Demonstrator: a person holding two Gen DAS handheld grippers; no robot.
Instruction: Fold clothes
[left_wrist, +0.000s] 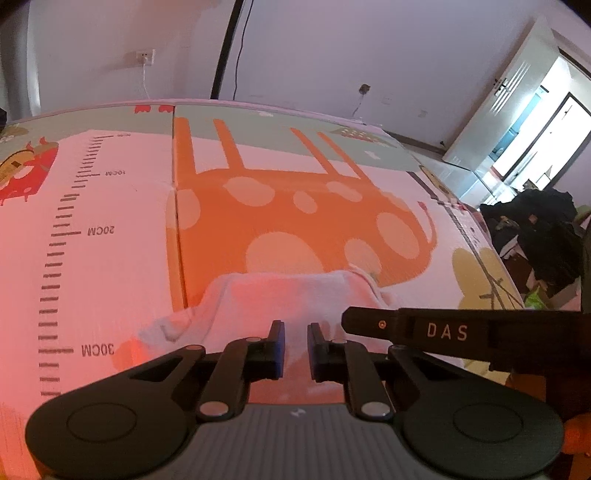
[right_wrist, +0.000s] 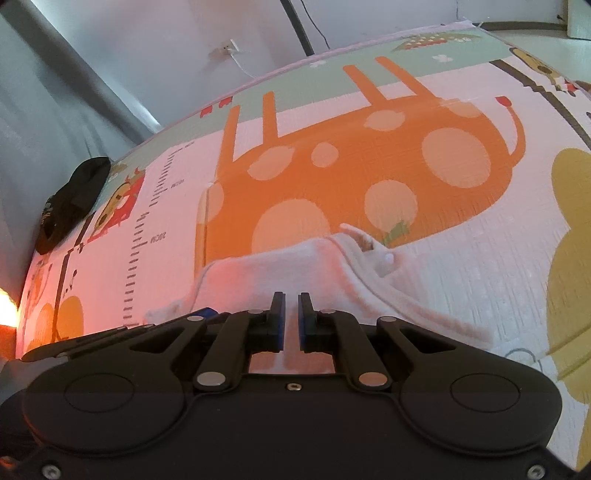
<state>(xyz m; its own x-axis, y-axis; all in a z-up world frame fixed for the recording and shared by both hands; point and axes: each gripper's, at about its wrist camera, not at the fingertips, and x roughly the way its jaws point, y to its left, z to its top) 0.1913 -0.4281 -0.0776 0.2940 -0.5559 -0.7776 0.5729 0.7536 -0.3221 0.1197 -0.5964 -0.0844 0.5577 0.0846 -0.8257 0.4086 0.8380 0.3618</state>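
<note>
L gripper (left_wrist: 295, 345) tilted steeply down, jaws nearly together w/ narrow gap. R gripper (right_wrist: 291, 319) just beside it, same tilt, jaws all but closed.

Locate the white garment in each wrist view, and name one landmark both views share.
Left wrist view: the white garment lies bottom centre on the play mat, just past the fingertips.
Right wrist view: it lies centre, slightly below the middle, with a sleeve trailing right.
Shared landmark: the orange spotted animal print, directly beyond the garment in both.
</note>
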